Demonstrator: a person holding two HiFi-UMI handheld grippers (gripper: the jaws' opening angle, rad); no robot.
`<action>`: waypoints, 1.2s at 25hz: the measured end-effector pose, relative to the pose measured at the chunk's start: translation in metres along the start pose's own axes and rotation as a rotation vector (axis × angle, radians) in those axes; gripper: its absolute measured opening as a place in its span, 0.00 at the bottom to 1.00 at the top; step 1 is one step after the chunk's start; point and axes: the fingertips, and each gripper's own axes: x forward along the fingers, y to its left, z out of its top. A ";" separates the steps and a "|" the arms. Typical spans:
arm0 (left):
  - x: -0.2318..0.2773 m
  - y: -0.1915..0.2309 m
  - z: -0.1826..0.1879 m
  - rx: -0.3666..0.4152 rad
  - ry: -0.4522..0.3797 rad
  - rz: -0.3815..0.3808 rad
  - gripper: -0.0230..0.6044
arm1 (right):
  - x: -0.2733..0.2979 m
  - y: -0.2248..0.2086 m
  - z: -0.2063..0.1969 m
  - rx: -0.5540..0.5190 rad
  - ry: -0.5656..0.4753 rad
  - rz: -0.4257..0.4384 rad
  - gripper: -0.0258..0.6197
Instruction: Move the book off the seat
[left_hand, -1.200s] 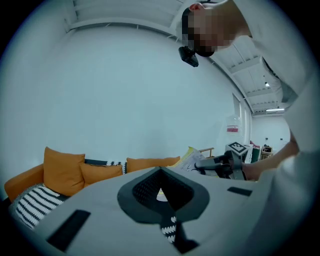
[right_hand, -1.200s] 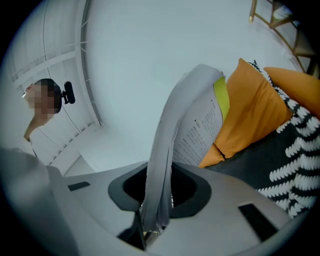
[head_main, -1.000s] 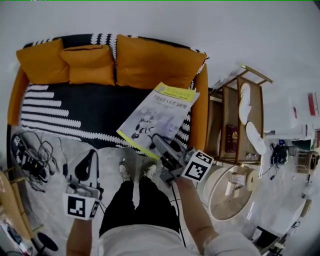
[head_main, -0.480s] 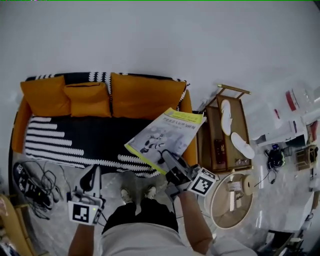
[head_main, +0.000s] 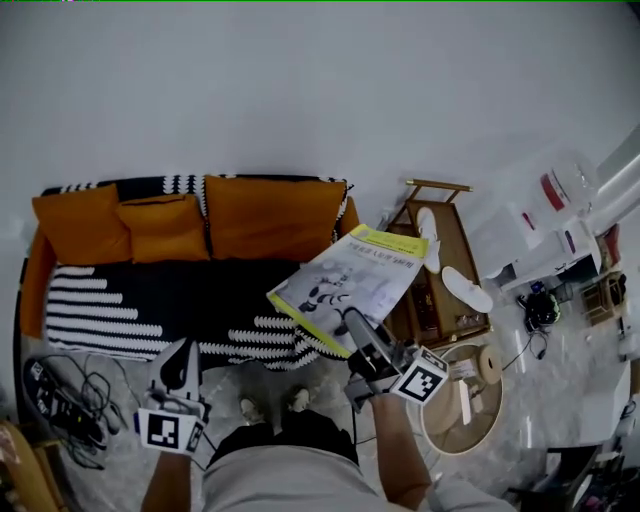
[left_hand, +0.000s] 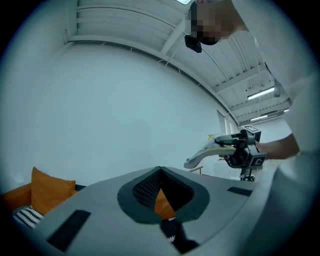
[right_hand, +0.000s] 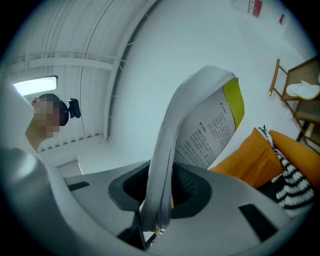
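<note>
Right gripper (right_hand: 156, 202): jaws clamped on the bottom edge of the book (right_hand: 202, 132). The page block is sandwiched between the pads, and the rest fans up and flops over toward the upper right of that view. It's a thin pinch near one edge, so I'd expect the book to sag and swing.

Left gripper (left_hand: 160, 174): jaws pressed together at the tips, nothing in them. It sits at the lower left of the head view, over the floor in front of the sofa (head_main: 130, 290). Not involved.

Book position: in the air, centre of the head view, cover up, tilted. Its outline overlaps the sofa's right end and reaches toward the wooden rack (head_main: 452, 250) at centre right. In the left gripper view it shows at mid right with only wall behind it, well above seat level. No contact with the seat or the orange cushions (head_main: 270, 215).

Status, my read:
- Grasp: done.
- Lift off the seat: done.
- Carry: part way, since the book hangs over the sofa's right end rather than fully past it.
- Put-down and release: not yet done.

The task names no drop spot. The rack or the floor at the right of the frame look like the options. I'd call it roughly two thirds through.
</note>
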 end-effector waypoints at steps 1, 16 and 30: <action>0.001 0.000 -0.001 -0.003 0.004 -0.011 0.06 | -0.003 0.003 0.003 -0.009 -0.015 -0.007 0.20; 0.075 -0.132 -0.025 -0.026 0.032 -0.395 0.06 | -0.167 0.018 0.063 -0.128 -0.276 -0.240 0.20; 0.105 -0.474 -0.038 0.035 0.051 -0.805 0.06 | -0.482 -0.009 0.099 -0.155 -0.474 -0.489 0.20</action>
